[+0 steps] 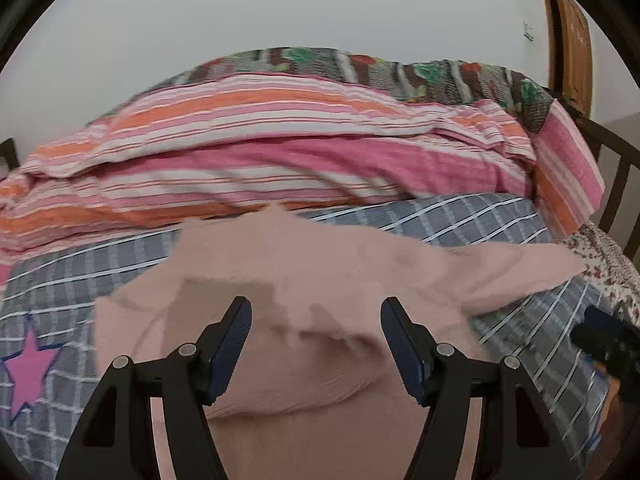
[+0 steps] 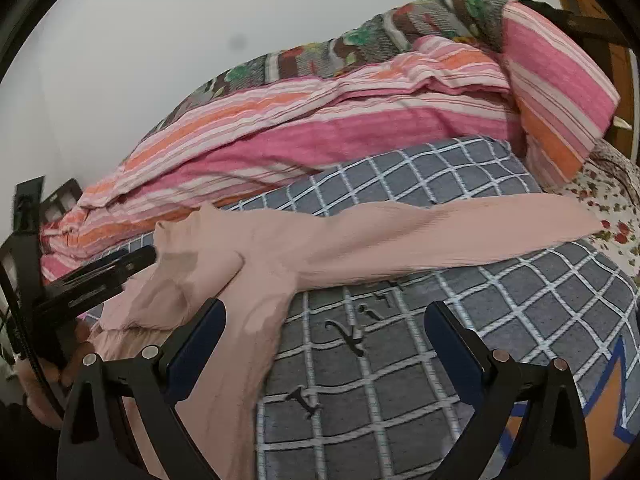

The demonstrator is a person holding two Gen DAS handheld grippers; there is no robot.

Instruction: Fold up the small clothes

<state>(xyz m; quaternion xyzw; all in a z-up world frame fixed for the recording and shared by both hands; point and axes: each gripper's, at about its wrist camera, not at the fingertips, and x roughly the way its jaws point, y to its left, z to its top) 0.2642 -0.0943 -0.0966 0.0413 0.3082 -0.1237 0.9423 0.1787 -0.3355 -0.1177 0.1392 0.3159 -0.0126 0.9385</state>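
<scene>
Left gripper (image 1: 316, 316): jaws spread apart, nothing pinched, pink cloth lying under and between the fingers. Right gripper (image 2: 324, 320): jaws wide, empty, over bare checked cover; its left finger sits at the garment's edge.

Bed cover (image 2: 440, 320), grey with white grid: the work surface, open to the right of the garment, with a pink star (image 1: 28, 372) at one side.

Striped pink and orange bedding (image 1: 280, 152): heaped along the far edge, closing off that side.

Pink garment (image 2: 280, 248): rumpled on the cover, one long sleeve stretched toward the floral sheet (image 2: 612, 200).

No containers seen.
</scene>
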